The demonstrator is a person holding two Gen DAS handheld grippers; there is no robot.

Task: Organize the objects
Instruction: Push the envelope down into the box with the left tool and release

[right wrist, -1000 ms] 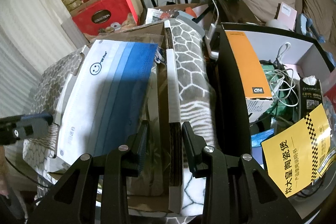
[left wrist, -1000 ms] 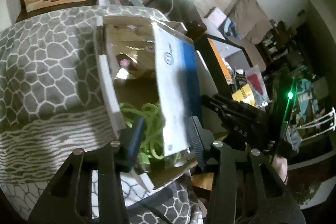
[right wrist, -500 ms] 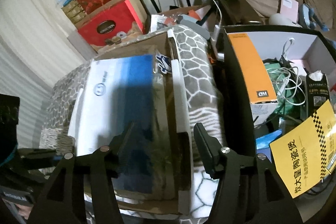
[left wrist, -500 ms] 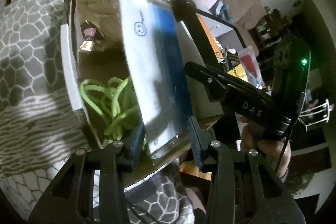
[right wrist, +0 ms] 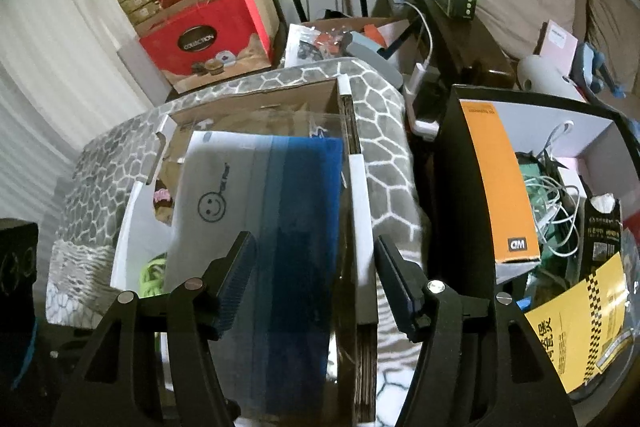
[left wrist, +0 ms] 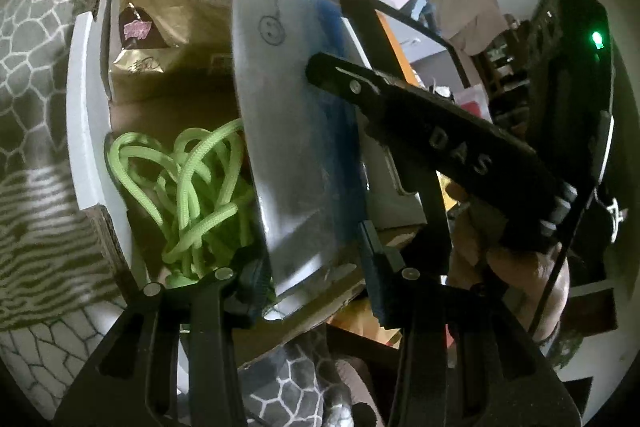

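**Mask packet stood in the cardboard box**

A grey patterned blanket (right wrist: 384,163) is seen spread beneath the cardboard box (right wrist: 352,195), and everything else is placed against that box. To the right of the box, an open black bin (right wrist: 452,163) is seen, filled with an orange carton (right wrist: 500,179) and white cables (right wrist: 556,203). Behind the box, red gift boxes (right wrist: 208,39) are stacked.

Inside the box, the blue-and-white mask packet (left wrist: 296,131) is stood on edge, leaning toward the box's right wall. A tangle of green cord (left wrist: 192,187) is lain on the box floor to the left of the packet.

The left tool (left wrist: 316,275) is held at the near edge of the box, its jaws set partly apart on either side of the packet's lower corner; whether the packet is gripped cannot be told. The right tool (right wrist: 316,279) is held wide open above the packet and the box's right wall, with nothing grasped.
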